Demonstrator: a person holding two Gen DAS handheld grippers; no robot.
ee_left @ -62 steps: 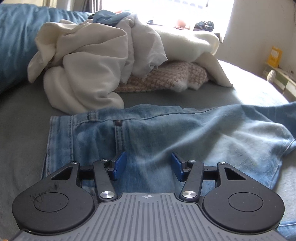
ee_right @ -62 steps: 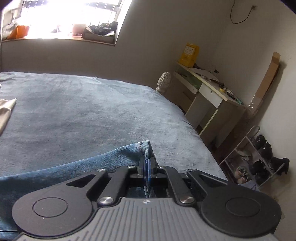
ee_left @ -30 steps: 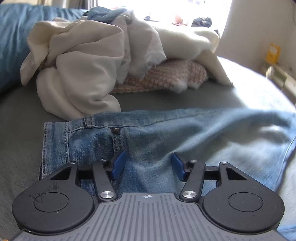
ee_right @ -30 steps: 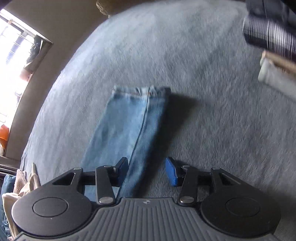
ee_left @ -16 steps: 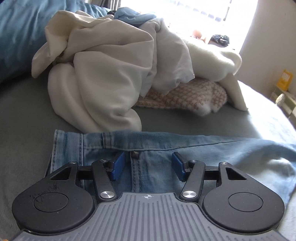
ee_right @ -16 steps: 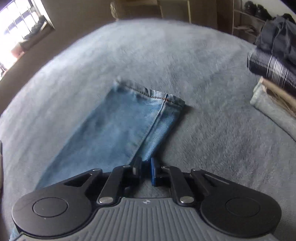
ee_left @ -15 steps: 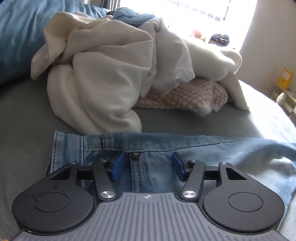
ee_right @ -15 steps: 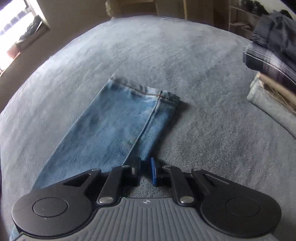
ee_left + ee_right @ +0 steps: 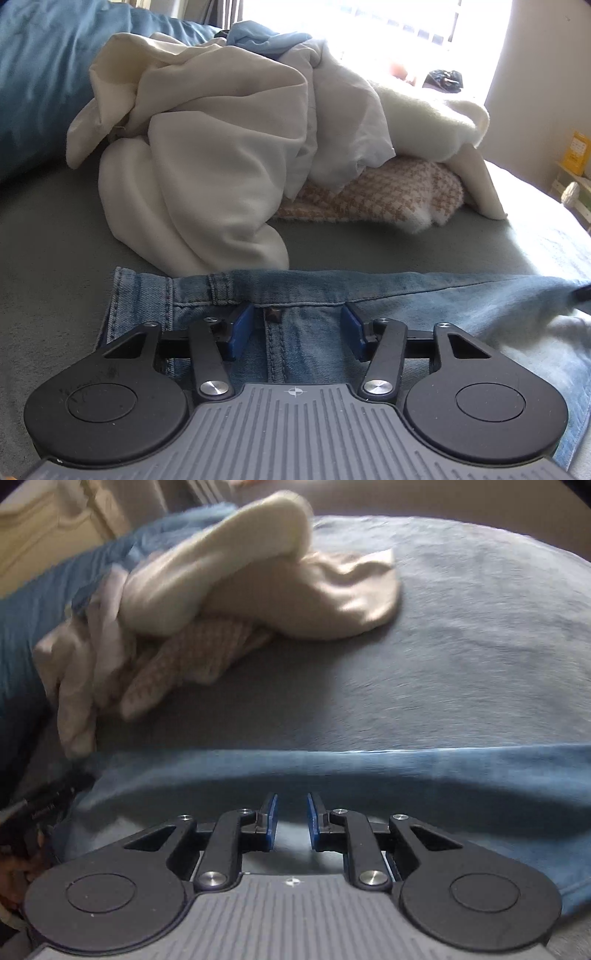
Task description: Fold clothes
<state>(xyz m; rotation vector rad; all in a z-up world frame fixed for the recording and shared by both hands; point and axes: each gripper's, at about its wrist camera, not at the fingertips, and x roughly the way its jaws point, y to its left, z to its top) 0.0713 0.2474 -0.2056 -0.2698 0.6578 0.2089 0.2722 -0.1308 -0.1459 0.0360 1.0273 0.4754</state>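
Two grippers work over one pair of jeans (image 9: 369, 299) spread across the grey-blue bed cover (image 9: 388, 247). In the left wrist view the denim lies flat from 9 to 3 o'clock, its waistband at the 9 o'clock end, with a rivet and seam showing. The left gripper (image 9: 297, 328) sits low over that waist with its blue pads spread wide, one on each side of the rivet, holding nothing. In the right wrist view the right gripper (image 9: 290, 821) has its pads parted by a narrow gap with nothing between them; a long band of the jeans (image 9: 369, 771) runs across just beyond the tips. That view is motion-blurred, so whether the tips touch the cloth cannot be told.

A heap of unfolded clothes (image 9: 229, 147), cream and houndstooth, lies at 12 o'clock, touching or nearly touching the waistband's far edge.

Several risks look likely from here. A pinch at the waist could catch only the top layer, so the denim would peel apart when lifted. Thick seams might slip from a shallow bite. Uneven lifting by the two grippers would skew the fold. Carrying the jeans toward 12 o'clock could drag the cream garment along.
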